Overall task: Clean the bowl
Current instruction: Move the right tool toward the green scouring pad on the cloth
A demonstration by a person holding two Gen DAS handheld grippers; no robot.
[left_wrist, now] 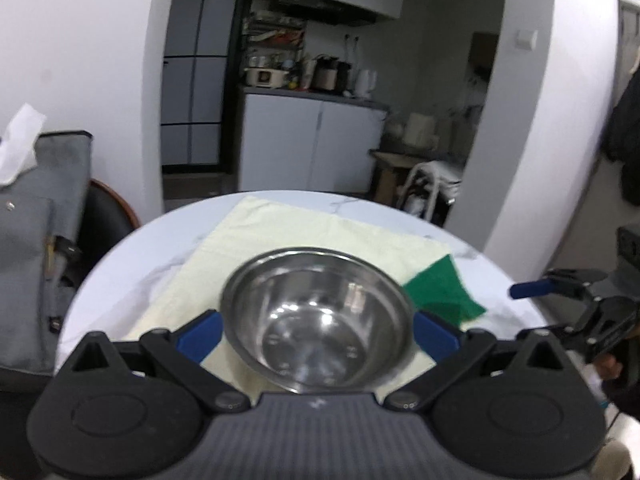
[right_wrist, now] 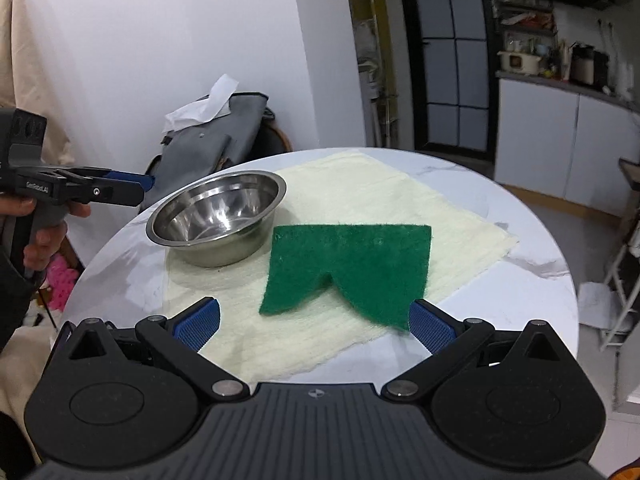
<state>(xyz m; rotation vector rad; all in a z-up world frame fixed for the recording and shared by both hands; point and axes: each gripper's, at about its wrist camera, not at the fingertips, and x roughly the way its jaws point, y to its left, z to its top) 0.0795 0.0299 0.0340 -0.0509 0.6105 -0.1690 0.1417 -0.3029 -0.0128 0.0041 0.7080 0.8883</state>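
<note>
- Left wrist view: the left gripper (left_wrist: pixel 318 330) has its jaws spread wide, one blue pad on each side of the stainless steel bowl (left_wrist: pixel 318 320). Whether the pads touch the bowl wall cannot be told.
- The bowl stands upright on a cream cloth (left_wrist: pixel 280 232) laid over a round white marble-pattern table (left_wrist: pixel 132 256).
- A green scouring pad (left_wrist: pixel 442 292) lies on the cloth just right of the bowl.
- The right gripper (left_wrist: pixel 532 290) shows at the right edge of this view, over the table edge, with one blue fingertip visible.
- Right wrist view: the right gripper (right_wrist: pixel 316 322) has its jaws spread wide and holds nothing; its right pad sits at the near corner of the green scouring pad (right_wrist: pixel 360 260).
- The bowl (right_wrist: pixel 218 218) stands at the left of the cloth (right_wrist: pixel 380 192), just beside the pad.
- The left gripper (right_wrist: pixel 132 184) is held by a hand (right_wrist: pixel 44 236) left of the bowl, apart from it.
- A grey bag (right_wrist: pixel 216 144) stands behind the table (right_wrist: pixel 500 280).
</note>
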